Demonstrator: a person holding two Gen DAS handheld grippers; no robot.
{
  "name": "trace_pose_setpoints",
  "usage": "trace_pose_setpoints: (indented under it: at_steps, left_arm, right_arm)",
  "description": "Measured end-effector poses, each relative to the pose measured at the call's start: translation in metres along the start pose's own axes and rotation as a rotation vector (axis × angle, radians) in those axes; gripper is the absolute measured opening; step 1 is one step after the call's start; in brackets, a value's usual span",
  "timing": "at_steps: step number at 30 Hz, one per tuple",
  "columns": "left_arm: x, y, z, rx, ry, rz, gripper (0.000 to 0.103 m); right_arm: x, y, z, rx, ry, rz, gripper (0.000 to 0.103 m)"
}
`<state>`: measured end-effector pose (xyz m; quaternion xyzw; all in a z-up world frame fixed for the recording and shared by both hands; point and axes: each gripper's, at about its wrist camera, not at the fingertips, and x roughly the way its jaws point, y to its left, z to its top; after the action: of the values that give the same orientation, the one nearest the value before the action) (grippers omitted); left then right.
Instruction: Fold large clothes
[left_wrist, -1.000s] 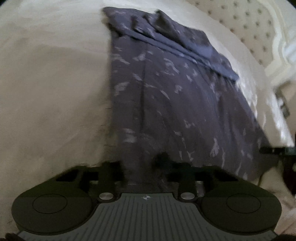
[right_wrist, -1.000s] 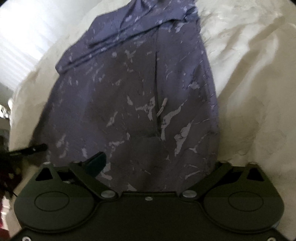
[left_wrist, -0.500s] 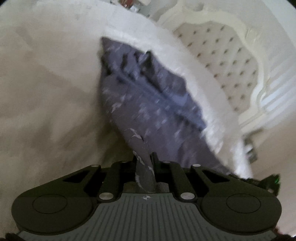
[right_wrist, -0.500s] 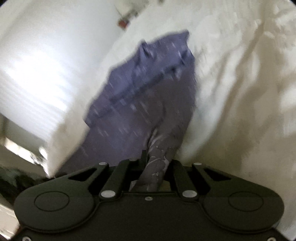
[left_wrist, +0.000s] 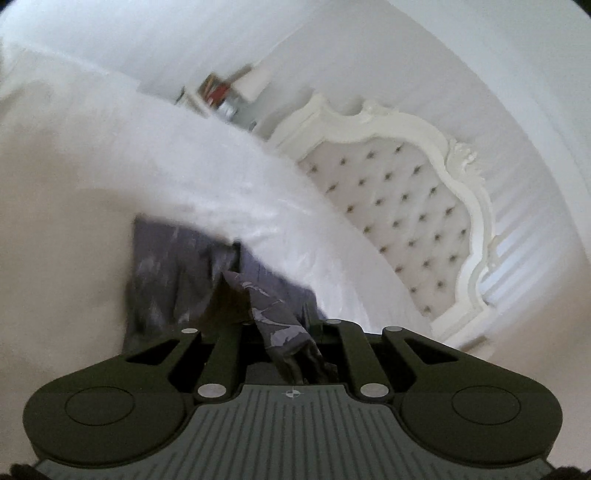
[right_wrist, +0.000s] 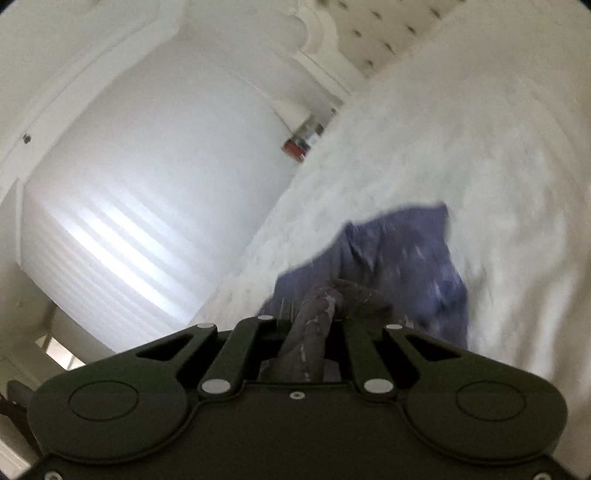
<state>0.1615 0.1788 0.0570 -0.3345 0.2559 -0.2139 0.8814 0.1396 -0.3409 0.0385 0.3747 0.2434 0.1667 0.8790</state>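
Both grippers clamped narrow on the garment's near hem. Left gripper (left_wrist: 284, 325) pinching a bunched fold of the purple patterned garment (left_wrist: 173, 273), cloth running back betw the jaws. Right gripper (right_wrist: 310, 325) likewise pinched tight on a twisted rope of the same garment (right_wrist: 406, 251). Rest of fabric draped on the white bed cover (left_wrist: 92, 177), trailing fwd and down from both grips; far end out of sight in both views. Tufted headboard (left_wrist: 399, 206) off to one side, blinds (right_wrist: 110, 240) beyond the bed edge.

Step in hand, by the look of it: carrying the near edge up and over to fold the piece in half.

To do it well:
- Keep both grips at even height & equal spacing, so the hem stays taut and straight, no sag in the middle.
- Carry fwd together, not one ahead, else fold line skews.
- Avoid dragging the lower layer w/ the lift; slippery cover may let it slide.
- Lay hem onto far edge, corners matched, before letting go.
- Twisted bunch in right grip may leave a crease; prob needs smoothing after.
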Motion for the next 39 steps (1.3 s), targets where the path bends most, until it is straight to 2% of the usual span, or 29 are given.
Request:
trace_pose_setpoints:
  at_steps: [2, 6, 10, 21, 26, 29, 30, 31, 32, 33, 34, 35, 36, 39]
  left_arm:
    - [0.019, -0.002, 0.013, 0.026, -0.025, 0.011, 0.013]
    - [0.059, 0.002, 0.033, 0.083, -0.065, 0.082, 0.013]
    - [0.092, 0.016, 0.044, 0.056, -0.055, 0.137, 0.013]
    - [0.165, 0.069, 0.047, 0.027, 0.05, 0.3, 0.016]
    - [0.176, 0.09, 0.043, -0.068, 0.046, 0.281, 0.017]
    - [0.174, 0.095, 0.045, -0.082, 0.042, 0.239, 0.025]
    - [0.173, 0.095, 0.046, -0.076, 0.043, 0.226, 0.03]
    - [0.173, 0.097, 0.049, -0.07, 0.043, 0.213, 0.044]
    - [0.17, 0.095, 0.05, -0.057, 0.026, 0.198, 0.054]
    - [0.168, 0.092, 0.052, -0.042, -0.007, 0.188, 0.08]
    - [0.161, 0.088, 0.054, -0.022, -0.055, 0.182, 0.1]
    - [0.158, 0.084, 0.056, -0.007, -0.093, 0.178, 0.103]
    - [0.153, 0.08, 0.059, 0.003, -0.121, 0.173, 0.103]
    - [0.145, 0.068, 0.069, 0.031, -0.127, 0.19, 0.103]
  right_arm:
    - [0.018, 0.001, 0.016, -0.016, -0.028, -0.005, 0.012]
    - [0.067, 0.001, 0.045, -0.082, -0.07, -0.077, 0.012]
    - [0.118, -0.012, 0.065, -0.107, -0.067, -0.144, 0.012]
    - [0.202, -0.059, 0.069, -0.098, 0.043, -0.293, 0.012]
    - [0.22, -0.077, 0.063, -0.066, 0.048, -0.313, 0.013]
    - [0.218, -0.08, 0.063, -0.064, 0.035, -0.29, 0.023]
    - [0.217, -0.079, 0.063, -0.066, 0.03, -0.282, 0.03]
    - [0.215, -0.078, 0.064, -0.071, 0.021, -0.268, 0.037]
    - [0.213, -0.078, 0.065, -0.072, 0.014, -0.254, 0.039]
    - [0.211, -0.077, 0.067, -0.072, 0.009, -0.243, 0.044]
    - [0.21, -0.075, 0.067, -0.072, 0.005, -0.235, 0.049]
    - [0.208, -0.073, 0.067, -0.074, 0.0, -0.228, 0.052]
    - [0.207, -0.071, 0.068, -0.076, -0.003, -0.221, 0.059]
    - [0.201, -0.058, 0.067, -0.119, -0.039, -0.185, 0.095]
